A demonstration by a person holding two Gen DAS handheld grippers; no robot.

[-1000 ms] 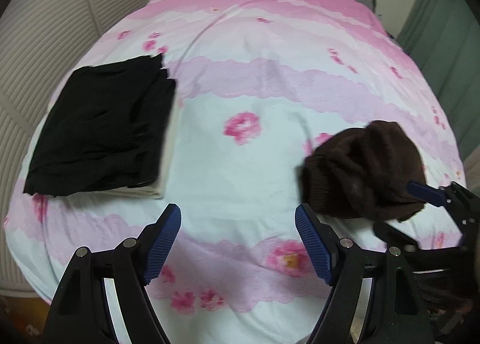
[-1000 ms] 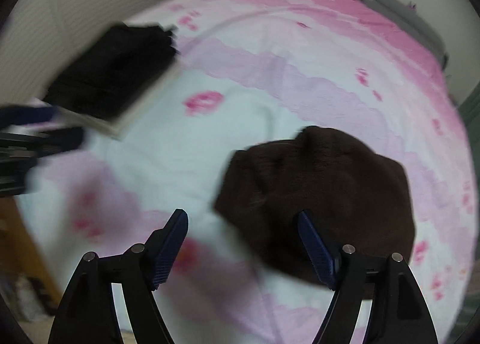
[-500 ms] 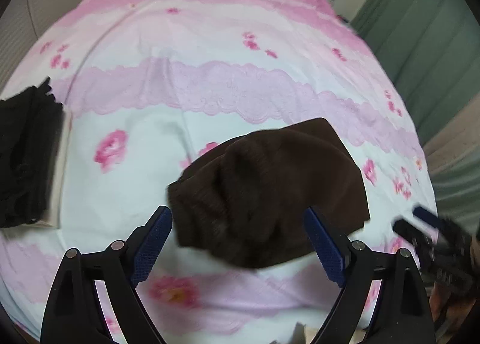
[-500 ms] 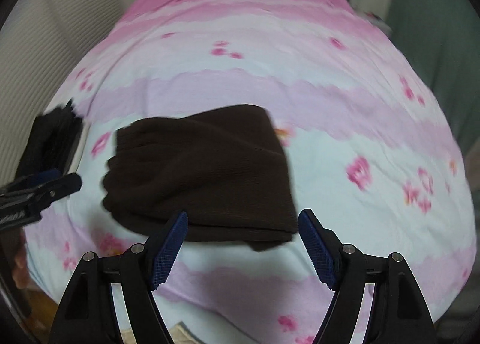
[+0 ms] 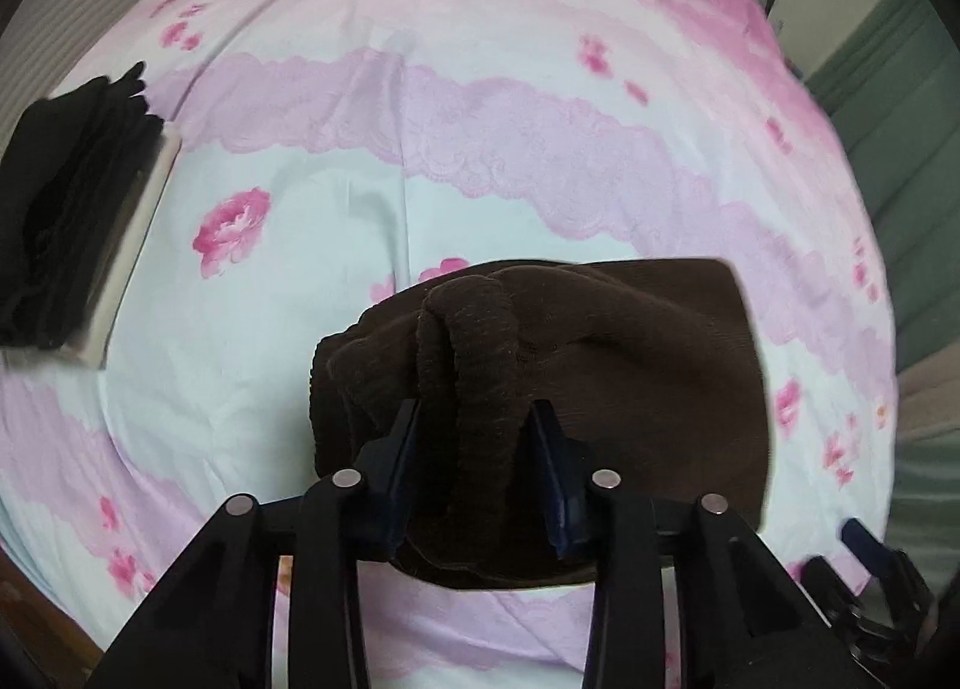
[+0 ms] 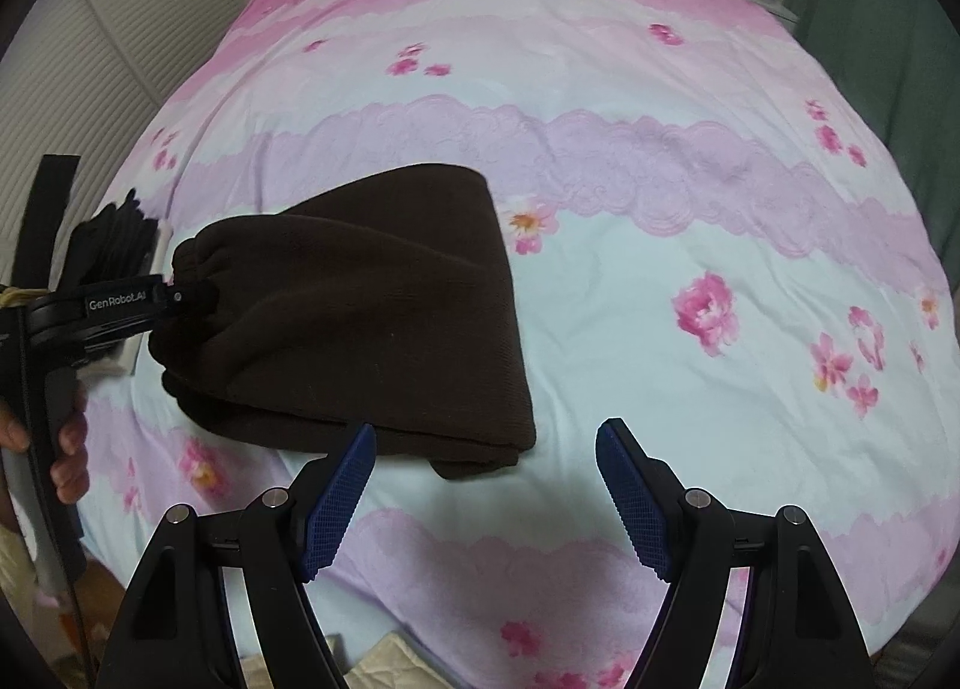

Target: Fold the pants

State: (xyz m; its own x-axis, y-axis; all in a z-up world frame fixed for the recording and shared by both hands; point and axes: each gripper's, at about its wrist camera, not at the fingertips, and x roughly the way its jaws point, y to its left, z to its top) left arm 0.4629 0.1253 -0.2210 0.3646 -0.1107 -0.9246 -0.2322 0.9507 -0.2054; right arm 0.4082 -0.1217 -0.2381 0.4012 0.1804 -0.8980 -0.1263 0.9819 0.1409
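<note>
Presently, item by item, largest first.

Bed [image 6: 600,197]: pink and pale floral cover, filling both views; it bears everything below.

Brown pants [image 6: 372,317]: already folded into a thick bundle, lying on the near left part of the bed, the gathered waistband end toward the left. Judged step: folding looks done, and the bundle is being taken up for moving, probably to the stack at far left.

Stack of folded clothes [image 5: 66,209]: a black garment on top of a cream one, at the left edge of the bed, well apart from the brown pants. No container proper is in view; this stack is the only holding place, and it holds those two pieces.

Left gripper [image 5: 474,449]: clamped on a thick roll of the pants at the waistband end, cloth bulging between the blue pads.

Right gripper [image 6: 486,494]: jaws spread wide, holding nothing, just near of the bundle's near right corner.

Next move, as judged: the right claw needs to close on that near corner so the bundle lifts level; carried by one end alone, the fold could sag open.
</note>
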